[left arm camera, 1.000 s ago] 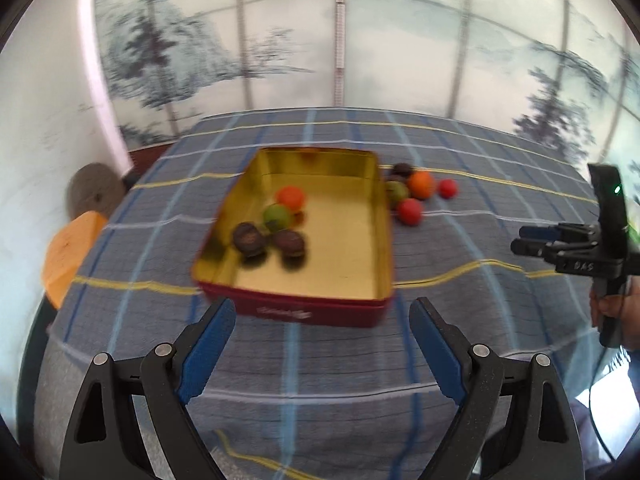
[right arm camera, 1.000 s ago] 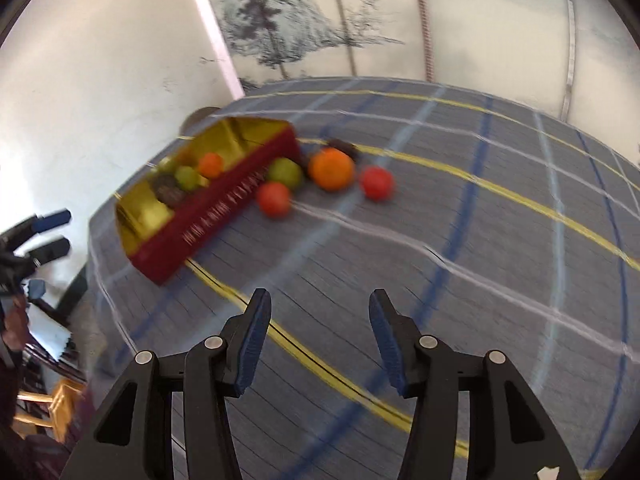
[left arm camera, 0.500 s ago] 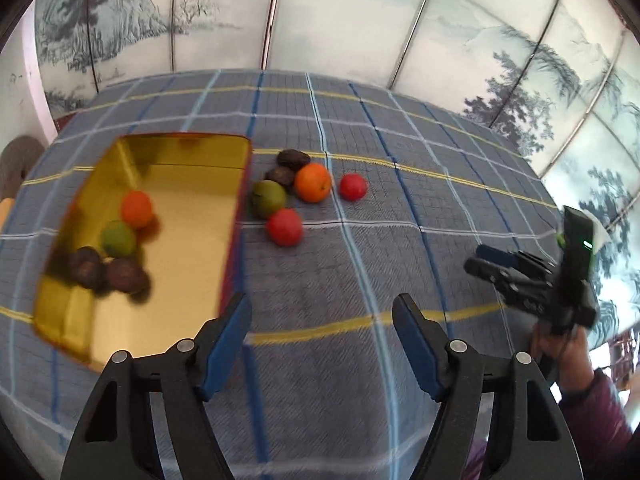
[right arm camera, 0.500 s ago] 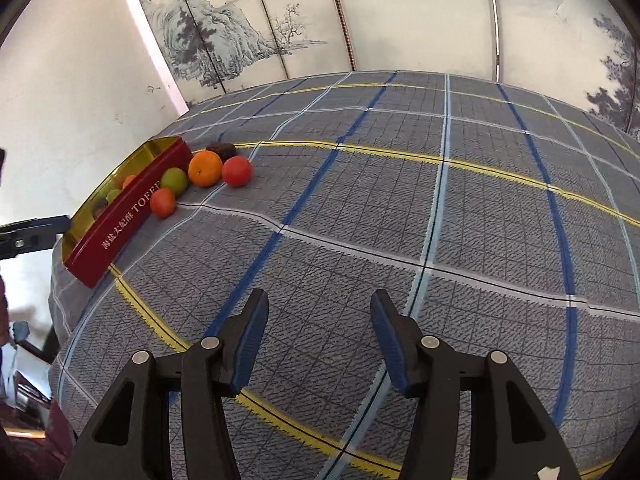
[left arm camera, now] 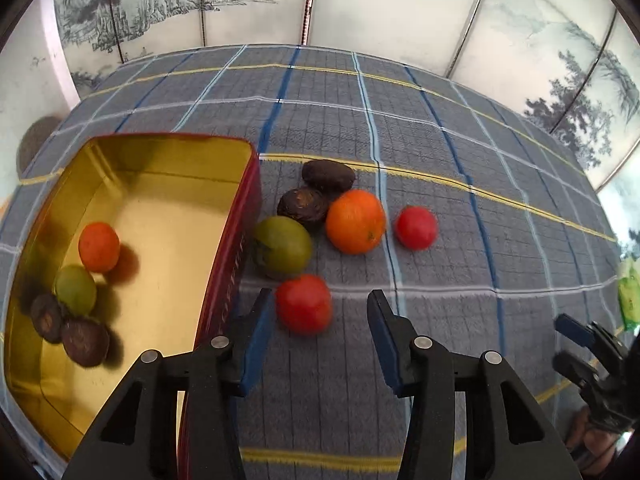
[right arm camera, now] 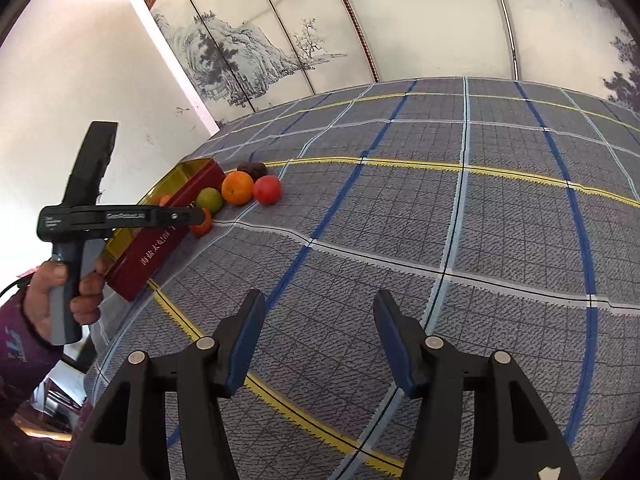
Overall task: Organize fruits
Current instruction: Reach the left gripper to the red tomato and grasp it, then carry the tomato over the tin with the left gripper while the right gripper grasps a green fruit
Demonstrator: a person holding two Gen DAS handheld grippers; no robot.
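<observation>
While left gripper (left arm camera: 320,312) jaws close around red fruit (left arm camera: 304,303), untouched, right gripper (right arm camera: 320,326) opens empty; tin (right arm camera: 160,248) side reads "海盐太妃糖".

Glossy gold metal tin (left arm camera: 152,152) on woven cloth (left arm camera: 440,140).

The left tongs (left arm camera: 320,316) point steeply down, and their jaws are closing with a gap between the blue pads. The right tongs (right arm camera: 320,320) tilt down less, and their jaws are opening with nothing between them. A hand (right arm camera: 64,288) grips the left handle; its fingers look curled tight.
</observation>
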